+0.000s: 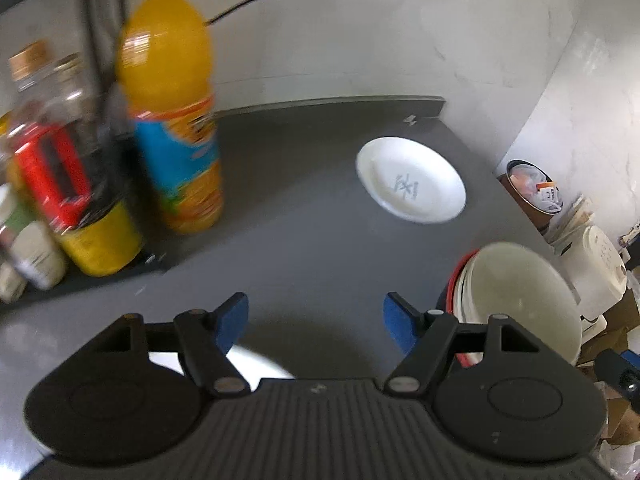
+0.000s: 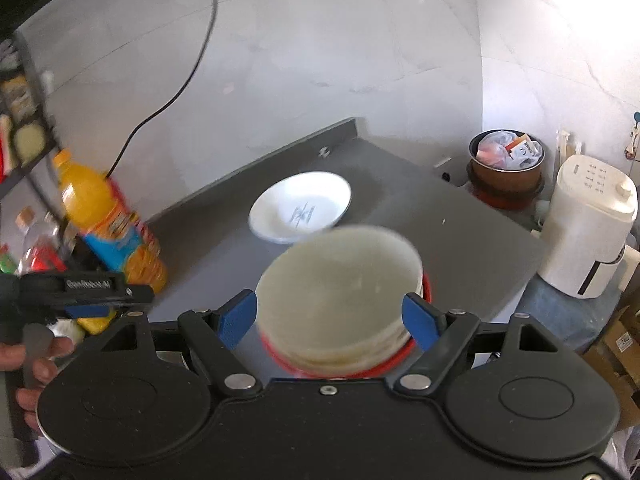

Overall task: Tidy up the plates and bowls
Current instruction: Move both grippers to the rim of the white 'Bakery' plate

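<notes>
The right gripper (image 2: 330,318), fingers wide and empty, straddles the stacked bowls (image 2: 340,292), which look rigid, slick and breakable, so best gripped at the rim.

The plate (image 2: 300,208) lies behind the stacked bowls (image 2: 340,300); the juice bottle (image 2: 108,224) stands, seemingly, farther left.

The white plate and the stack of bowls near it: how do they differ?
The plate is flat and shallow with a grey mark at its centre; the bowls are deep and unmarked. The plate lies alone on the counter; the bowls are nested, with a red one at the bottom. The plate sits clear of both tools; the bowls lie between the open fingers of the right tool. Both are round, pale and upright.
</notes>
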